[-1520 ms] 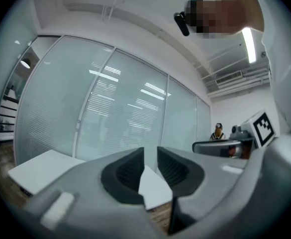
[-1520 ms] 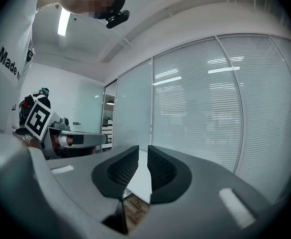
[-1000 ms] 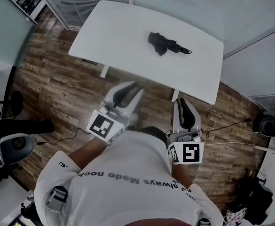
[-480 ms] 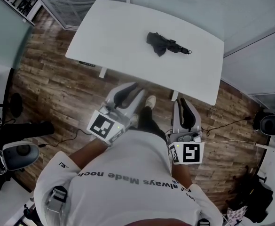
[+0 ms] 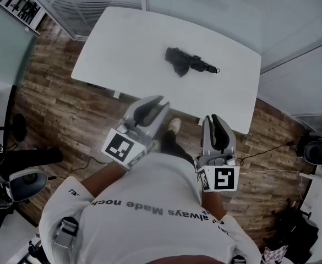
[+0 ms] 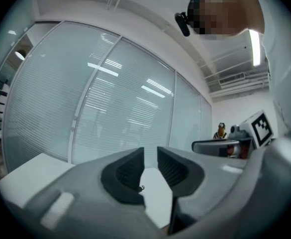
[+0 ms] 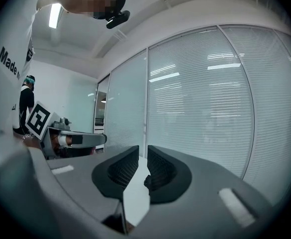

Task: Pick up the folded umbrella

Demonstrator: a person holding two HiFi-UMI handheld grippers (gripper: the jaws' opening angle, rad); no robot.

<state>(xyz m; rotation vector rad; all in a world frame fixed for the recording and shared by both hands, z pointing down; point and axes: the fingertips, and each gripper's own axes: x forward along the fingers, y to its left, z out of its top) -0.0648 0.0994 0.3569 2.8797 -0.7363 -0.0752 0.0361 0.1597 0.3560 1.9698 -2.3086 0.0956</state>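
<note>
The folded black umbrella [image 5: 187, 62] lies on the white table [image 5: 127, 43], right of its middle, with the handle end pointing right. My left gripper [image 5: 157, 102] and right gripper [image 5: 216, 118] are held side by side over the wooden floor, just short of the table's near edge and apart from the umbrella. Both point toward the table. In the left gripper view the jaws of the left gripper [image 6: 150, 156] stand almost together with nothing between them. In the right gripper view the right gripper [image 7: 143, 153] is shut and empty, and the umbrella [image 7: 147, 181] shows as a small dark lump beyond it.
Glass walls with blinds [image 5: 216, 4] stand behind the table. An office chair [image 5: 17, 181] is at the left and dark equipment [image 5: 315, 150] at the right, with cables [image 5: 260, 147] on the floor. The person's shoe [image 5: 174, 126] is by the table's near edge.
The person has stepped toward the table, so the table and umbrella now sit nearer and lower in the head view. Both grippers moved forward together, jaws unchanged.
</note>
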